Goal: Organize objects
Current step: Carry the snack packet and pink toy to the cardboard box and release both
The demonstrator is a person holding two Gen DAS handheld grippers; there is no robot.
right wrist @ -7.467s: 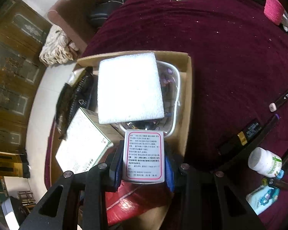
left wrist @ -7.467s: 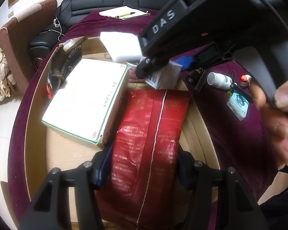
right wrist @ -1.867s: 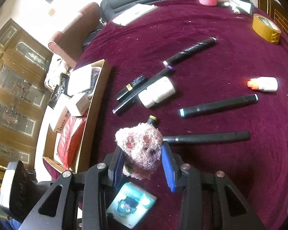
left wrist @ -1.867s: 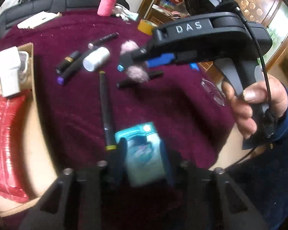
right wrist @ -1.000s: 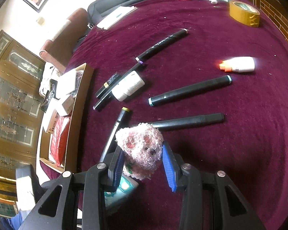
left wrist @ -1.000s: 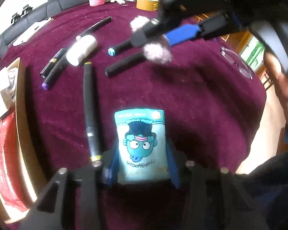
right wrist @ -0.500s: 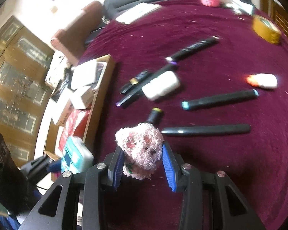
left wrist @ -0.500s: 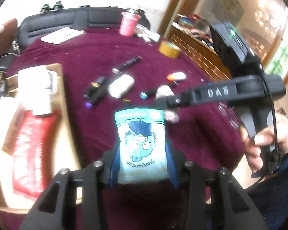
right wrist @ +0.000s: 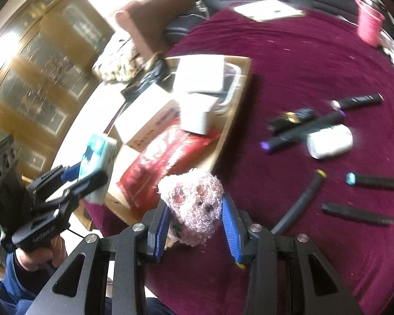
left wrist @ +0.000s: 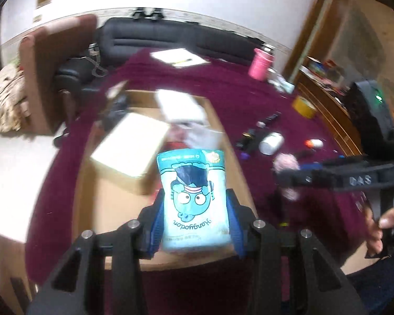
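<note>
My left gripper (left wrist: 194, 220) is shut on a teal snack packet (left wrist: 193, 199) with a cartoon face, held in the air above the near end of the cardboard box (left wrist: 220, 128). The packet also shows in the right wrist view (right wrist: 98, 155). My right gripper (right wrist: 195, 223) is shut on a pink plush bear (right wrist: 194, 204), held above the maroon tablecloth (right wrist: 289, 65) just right of the box (right wrist: 239, 99). The box holds a red packet (right wrist: 165, 160), white cartons (right wrist: 197, 78) and a dark pouch (right wrist: 147, 78).
Several black markers (right wrist: 302, 128), a white pill bottle (right wrist: 329, 141) and a small orange-capped bottle (left wrist: 314, 143) lie on the cloth right of the box. A yellow tape roll (left wrist: 303, 106), a pink cup (right wrist: 369, 25) and a notepad (right wrist: 268, 9) sit farther back. A black sofa (left wrist: 170, 39) stands behind.
My left gripper has lifted the teal packet off the cloth and swung it left over the box. My right gripper, still holding the bear, has moved left toward the box edge.
</note>
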